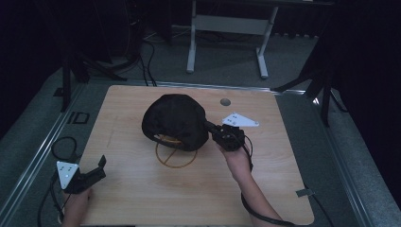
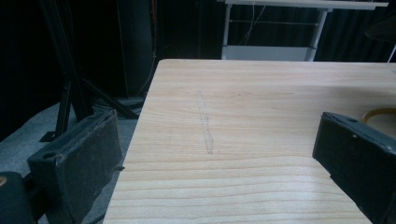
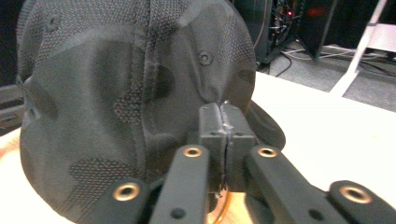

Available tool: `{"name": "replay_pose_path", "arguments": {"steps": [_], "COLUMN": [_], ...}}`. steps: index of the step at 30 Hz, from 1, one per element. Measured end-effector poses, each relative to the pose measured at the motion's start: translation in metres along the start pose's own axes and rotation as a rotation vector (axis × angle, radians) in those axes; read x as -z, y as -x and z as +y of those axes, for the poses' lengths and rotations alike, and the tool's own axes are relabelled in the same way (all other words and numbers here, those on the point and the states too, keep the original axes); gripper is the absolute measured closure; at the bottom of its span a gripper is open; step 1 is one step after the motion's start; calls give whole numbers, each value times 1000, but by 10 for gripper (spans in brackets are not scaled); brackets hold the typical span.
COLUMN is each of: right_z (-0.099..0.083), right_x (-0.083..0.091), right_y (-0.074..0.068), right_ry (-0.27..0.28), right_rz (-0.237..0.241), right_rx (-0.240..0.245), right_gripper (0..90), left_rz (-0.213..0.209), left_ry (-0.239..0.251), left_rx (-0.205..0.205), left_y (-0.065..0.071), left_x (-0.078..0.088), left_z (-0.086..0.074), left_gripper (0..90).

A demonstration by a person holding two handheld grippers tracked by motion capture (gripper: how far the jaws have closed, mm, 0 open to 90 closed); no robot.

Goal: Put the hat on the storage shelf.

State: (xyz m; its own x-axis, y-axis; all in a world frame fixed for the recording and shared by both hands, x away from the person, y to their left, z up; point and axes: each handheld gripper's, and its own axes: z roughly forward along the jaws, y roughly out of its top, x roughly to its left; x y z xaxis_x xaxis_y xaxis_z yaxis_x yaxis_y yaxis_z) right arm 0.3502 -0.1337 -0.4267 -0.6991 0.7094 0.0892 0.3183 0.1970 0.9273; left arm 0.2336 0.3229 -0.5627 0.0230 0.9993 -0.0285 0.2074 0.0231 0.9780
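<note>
We see the black cap (image 1: 174, 121) over the orange ring mark (image 1: 176, 152) in the middle of the desk (image 1: 265, 189). Our right tool (image 1: 208, 126) pinches a fold of the cap's fabric at its side, the jaws pressed almost together on it. The cap looks tilted, and we cannot tell if its lower edge rests on the desk. So we judge the placing on the ring nearly done; the release is left. Our left tool (image 1: 99, 165) waits spread and empty at the near left corner.
</note>
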Motion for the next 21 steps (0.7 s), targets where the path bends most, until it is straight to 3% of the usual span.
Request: {"name": "replay_pose_path", "arguments": {"steps": [3, 5, 17, 21], "right_z": [3, 5, 10, 10], "right_x": [2, 4, 10, 13], "right_y": [-1, -3, -4, -4], "right_ry": [19, 24, 39, 49], "right_rz": [20, 17, 38, 38], "right_rx": [2, 17, 2, 7], "right_gripper": [666, 606, 500, 424], "left_rz": [0, 0, -1, -1], "left_ry": [1, 0, 0, 1], "left_rx": [0, -1, -3, 0], "left_y": [0, 0, 0, 0], "left_x": [0, 0, 0, 0], "left_z": [0, 0, 0, 0], "left_gripper": [17, 16, 17, 17]}}
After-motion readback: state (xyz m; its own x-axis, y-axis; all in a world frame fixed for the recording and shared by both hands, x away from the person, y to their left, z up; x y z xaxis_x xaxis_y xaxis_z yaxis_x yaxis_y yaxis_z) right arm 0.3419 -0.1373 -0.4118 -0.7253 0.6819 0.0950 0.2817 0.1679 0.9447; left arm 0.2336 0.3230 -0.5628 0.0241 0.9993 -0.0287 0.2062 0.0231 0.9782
